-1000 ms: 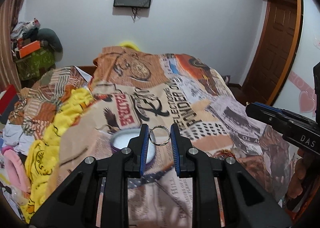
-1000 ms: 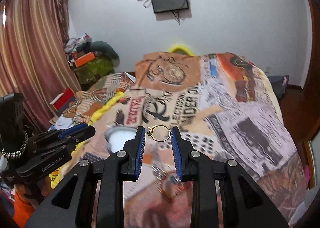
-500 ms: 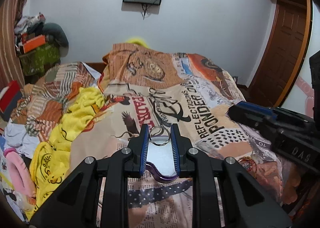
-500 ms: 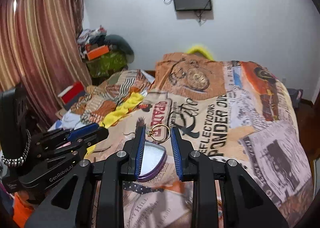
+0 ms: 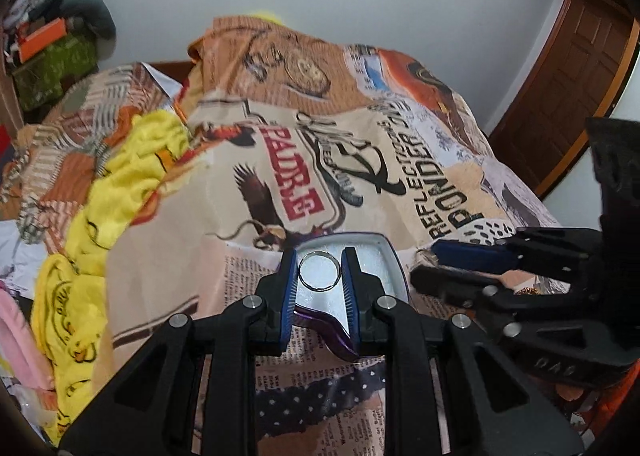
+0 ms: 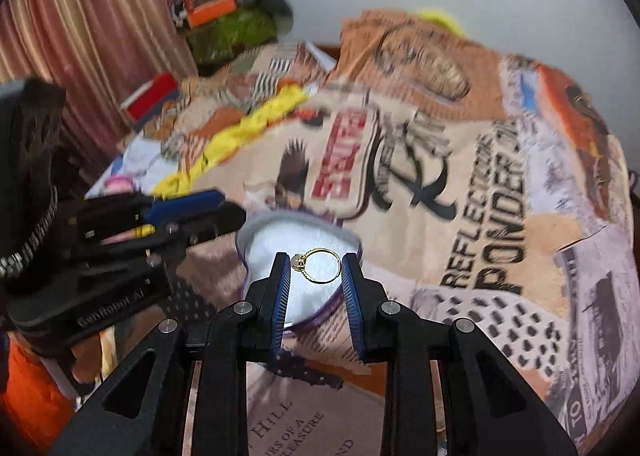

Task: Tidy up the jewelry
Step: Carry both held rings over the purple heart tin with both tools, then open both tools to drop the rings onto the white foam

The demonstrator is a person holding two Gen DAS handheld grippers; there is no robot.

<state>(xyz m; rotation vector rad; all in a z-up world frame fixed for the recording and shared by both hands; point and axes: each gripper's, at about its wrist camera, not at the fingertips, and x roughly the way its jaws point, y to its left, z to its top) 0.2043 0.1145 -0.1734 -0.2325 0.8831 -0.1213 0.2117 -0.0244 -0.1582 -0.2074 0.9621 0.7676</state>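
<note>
Bed (image 5: 400,160) spread wide, purple-rimmed tray (image 5: 390,256) sitting on it. Left tool (image 5: 319,276) pinches a silver ring (image 5: 319,271) above the tray; right tool (image 6: 316,268) pinches a gold ring (image 6: 320,266) likewise. Best lower close before releasing, so neither bounces out.

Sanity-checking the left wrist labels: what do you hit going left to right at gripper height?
yellow cloth → left gripper pinching the silver ring over the purple-rimmed tray → right gripper

Both tongs have come down over the purple-rimmed tray (image 5: 394,256) — now directly behind each held ring.
</note>
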